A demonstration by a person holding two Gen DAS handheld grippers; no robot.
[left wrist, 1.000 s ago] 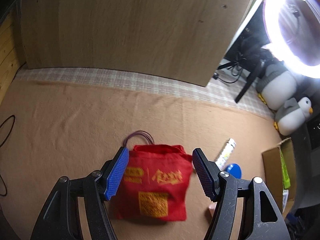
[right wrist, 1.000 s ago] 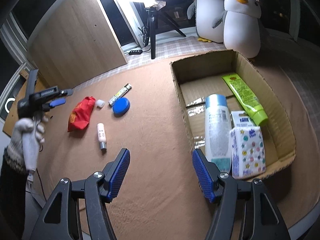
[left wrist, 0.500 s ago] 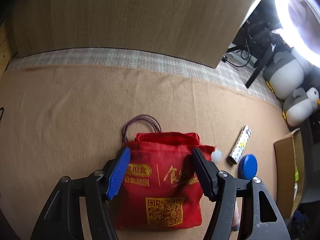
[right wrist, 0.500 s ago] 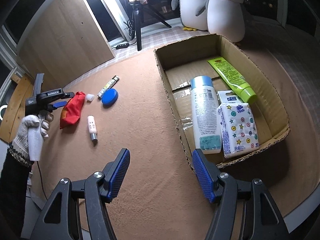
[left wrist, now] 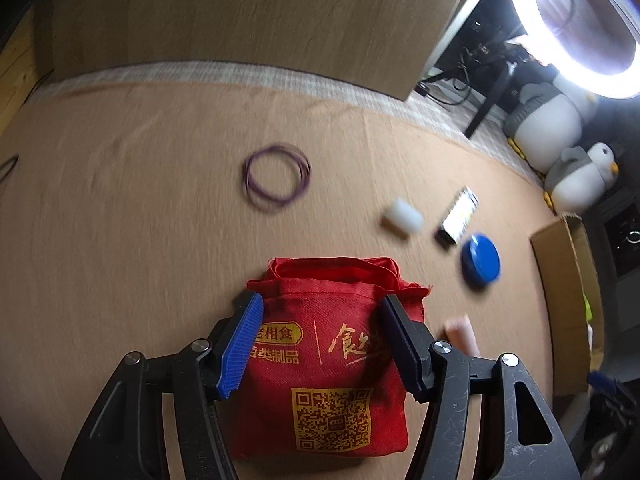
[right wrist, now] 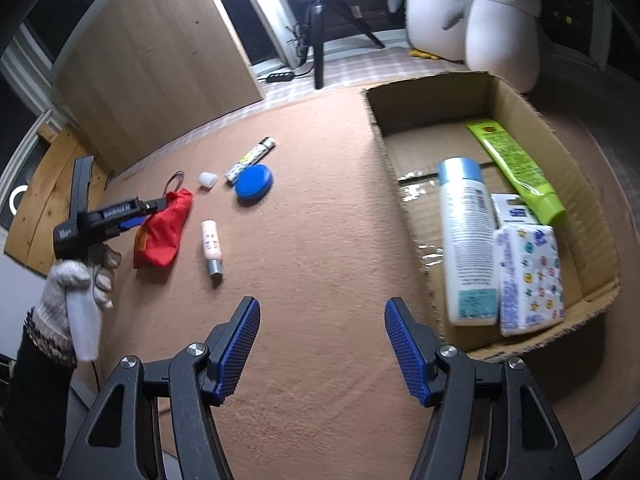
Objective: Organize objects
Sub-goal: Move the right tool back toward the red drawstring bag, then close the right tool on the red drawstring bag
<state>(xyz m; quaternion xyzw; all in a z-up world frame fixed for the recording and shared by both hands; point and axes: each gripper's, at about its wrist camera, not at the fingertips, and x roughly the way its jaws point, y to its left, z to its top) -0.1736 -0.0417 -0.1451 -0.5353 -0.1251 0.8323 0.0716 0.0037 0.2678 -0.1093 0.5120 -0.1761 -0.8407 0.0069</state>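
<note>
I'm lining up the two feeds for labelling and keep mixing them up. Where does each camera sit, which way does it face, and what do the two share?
Left wrist: sits on the left gripper, looking steeply down at the red bag between its fingers; only that gripper's fingers show.
Right wrist: sits on the right gripper, looking down across the brown cloth towards the cardboard box; its own fingers, the left gripper and a gloved hand show.
Shared: red bag, blue lid, white cap, penguin toys.

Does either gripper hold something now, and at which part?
The left gripper, jaws just closing, is around the upper part of the red bag, one finger at each side; a firm hold cannot be told. The right gripper is open and holds nothing.
</note>
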